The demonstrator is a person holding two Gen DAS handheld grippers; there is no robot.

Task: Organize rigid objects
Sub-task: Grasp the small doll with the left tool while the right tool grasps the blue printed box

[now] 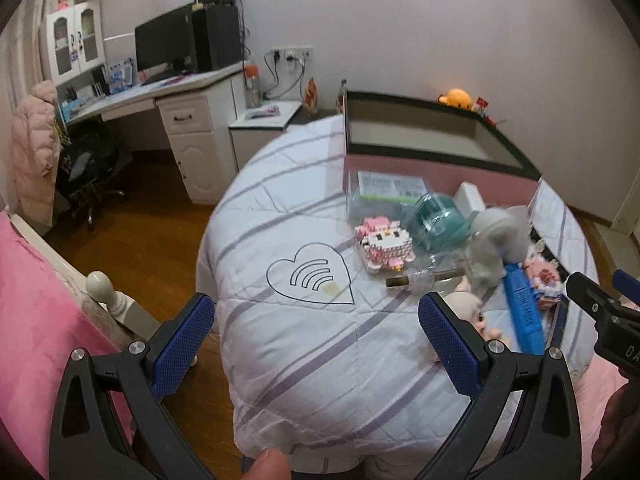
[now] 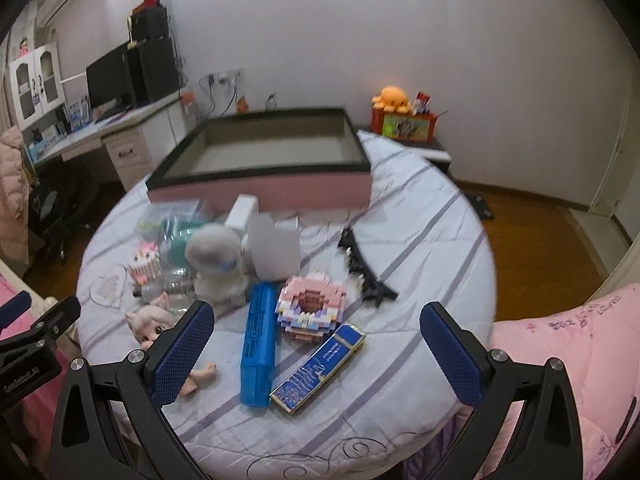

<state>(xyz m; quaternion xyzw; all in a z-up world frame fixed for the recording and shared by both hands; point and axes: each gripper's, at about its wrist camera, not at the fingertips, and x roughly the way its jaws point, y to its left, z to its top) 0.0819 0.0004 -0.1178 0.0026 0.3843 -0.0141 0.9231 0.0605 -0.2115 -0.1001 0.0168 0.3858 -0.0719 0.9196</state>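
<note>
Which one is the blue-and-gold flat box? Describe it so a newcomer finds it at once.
Start at the large pink tray with the black rim on the striped quilt. Come toward the camera, past the long plain blue plastic case. Right of it lies the flat blue box with a gold edge, the only one with shiny trim and patterned print.

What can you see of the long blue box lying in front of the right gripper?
The blue box is a long, narrow, hard-looking case, plastic by its look, with dark print along its top. It lies flat and closed on the quilt, running away from the camera. Its far end meets the white figurine; the pink brick model sits against its right side, and the flat blue-and-gold box touches it near the front. The doll lies to its left. Neither gripper touches it.
</note>
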